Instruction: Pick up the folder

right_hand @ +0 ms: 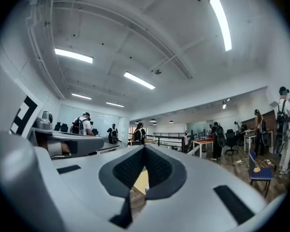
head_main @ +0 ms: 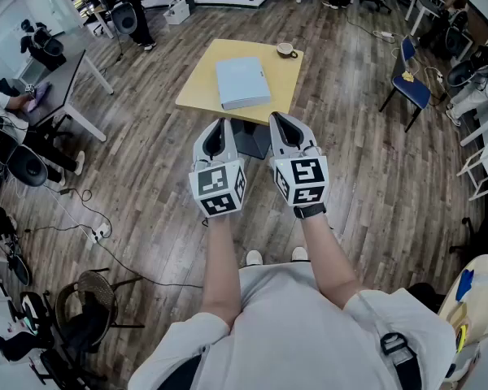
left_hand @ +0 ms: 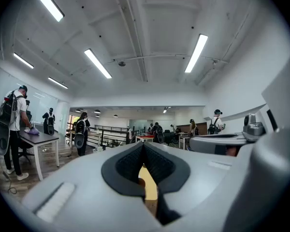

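The left gripper is held level just short of the counter, its fingers pressed together on nothing, probably a ready pose before reaching. The folder lies flat at the counter's middle. The right gripper matches, closed and empty, short of the counter.

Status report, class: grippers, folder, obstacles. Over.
Left gripper, right gripper both shut, empty, level, short of the table. Folder flat on table, untouched. Cup at far corner, clear of folder; nothing in the way.
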`<state>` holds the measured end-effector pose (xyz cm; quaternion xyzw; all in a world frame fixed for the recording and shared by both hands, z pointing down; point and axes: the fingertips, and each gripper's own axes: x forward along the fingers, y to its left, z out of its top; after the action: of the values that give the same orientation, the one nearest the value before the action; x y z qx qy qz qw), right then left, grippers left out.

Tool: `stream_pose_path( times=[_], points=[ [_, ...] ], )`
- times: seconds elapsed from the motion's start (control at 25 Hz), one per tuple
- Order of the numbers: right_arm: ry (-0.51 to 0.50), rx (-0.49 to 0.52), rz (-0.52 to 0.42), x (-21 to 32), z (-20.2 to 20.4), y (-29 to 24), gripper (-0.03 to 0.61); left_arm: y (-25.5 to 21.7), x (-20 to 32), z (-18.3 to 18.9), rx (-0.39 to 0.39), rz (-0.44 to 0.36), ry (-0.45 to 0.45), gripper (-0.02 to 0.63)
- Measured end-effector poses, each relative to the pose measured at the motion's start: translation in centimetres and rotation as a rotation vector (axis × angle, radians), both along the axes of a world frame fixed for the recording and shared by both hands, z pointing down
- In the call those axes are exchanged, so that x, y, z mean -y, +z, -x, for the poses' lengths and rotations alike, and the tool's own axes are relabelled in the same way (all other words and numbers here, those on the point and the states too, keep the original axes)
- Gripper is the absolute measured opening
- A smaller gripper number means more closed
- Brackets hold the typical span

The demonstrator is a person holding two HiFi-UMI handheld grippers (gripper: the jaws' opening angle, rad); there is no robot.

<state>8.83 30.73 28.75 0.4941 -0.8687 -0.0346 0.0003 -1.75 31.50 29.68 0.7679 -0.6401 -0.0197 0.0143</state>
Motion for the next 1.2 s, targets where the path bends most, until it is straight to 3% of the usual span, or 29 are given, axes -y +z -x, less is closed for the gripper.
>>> stream_pose_path(
  times=[0.24, 0.4, 0.56, 0.68, 0.84, 1.04, 1.2],
  points=[
    [0.011, 0.071, 0.039, 0.9, 2.9, 1.5, 0.011, 1.2, 0.9, 2.5, -0.017, 0.008, 0.018, 0.011],
    [0.035, 0.061, 0.031, 1.6, 3.9, 2.0, 0.011, 2.0, 1.8, 4.2, -0.06, 0.007, 0.016, 0.011],
    [0.047, 0.037, 0.043, 4.0, 3.4, 2.6, 0.011, 2.9, 4.7, 3.4, -0.064, 0.032, 0.039, 0.011],
    [0.044, 0.049, 0.046, 7.4, 2.9, 2.7, 0.011, 3.0, 7.7, 2.5, -0.056, 0.026, 0.051, 0.011],
    [-0.033, 0.063, 0.011, 13.4, 3.5, 1.8, 0.011, 2.0, 13.9, 2.3, -0.044, -0.001, 0.02, 0.011],
    [-0.098, 0.122, -0.038, 21.3, 2.1, -2.3, 0.011, -1.3, 21.2, 1.9, -0.071, -0.035, -0.035, 0.011],
    [-0.103, 0.177, -0.005, 25.4, 1.0, -0.9, 0.011, 0.5, 24.8, 1.9, -0.042, 0.003, -0.066, 0.011]
  ],
)
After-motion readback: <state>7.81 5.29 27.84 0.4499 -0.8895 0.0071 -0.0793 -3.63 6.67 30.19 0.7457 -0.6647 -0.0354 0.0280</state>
